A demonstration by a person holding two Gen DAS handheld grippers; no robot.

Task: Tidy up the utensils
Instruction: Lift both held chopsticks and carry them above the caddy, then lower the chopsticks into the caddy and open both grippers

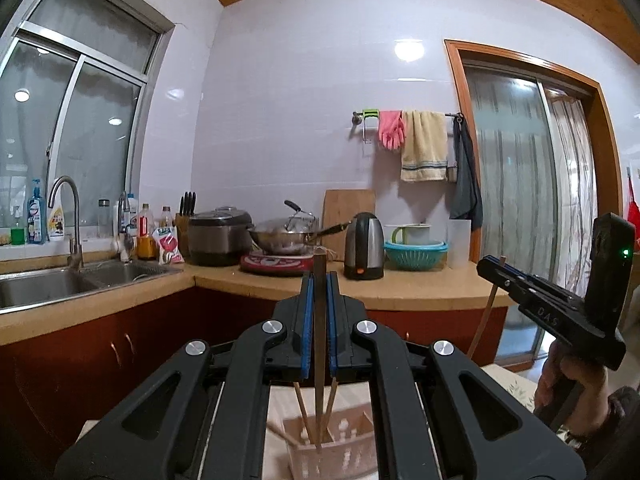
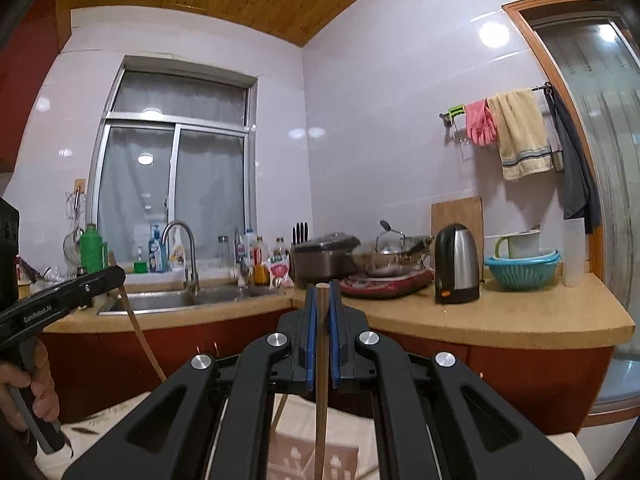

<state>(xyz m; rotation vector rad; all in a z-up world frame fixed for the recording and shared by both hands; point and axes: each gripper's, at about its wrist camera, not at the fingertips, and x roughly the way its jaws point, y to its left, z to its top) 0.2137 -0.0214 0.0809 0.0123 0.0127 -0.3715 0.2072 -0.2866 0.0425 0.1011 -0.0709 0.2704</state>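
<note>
Chopstick [image 2: 321,360] upright in right gripper [image 2: 322,292], holder [image 1: 332,446] clearer in left view

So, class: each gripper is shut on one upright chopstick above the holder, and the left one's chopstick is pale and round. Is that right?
Not quite. The left gripper holds a dark, square-ended chopstick; the left wrist view shows it. The pale round chopstick is in the right gripper, both above the holder.
</note>
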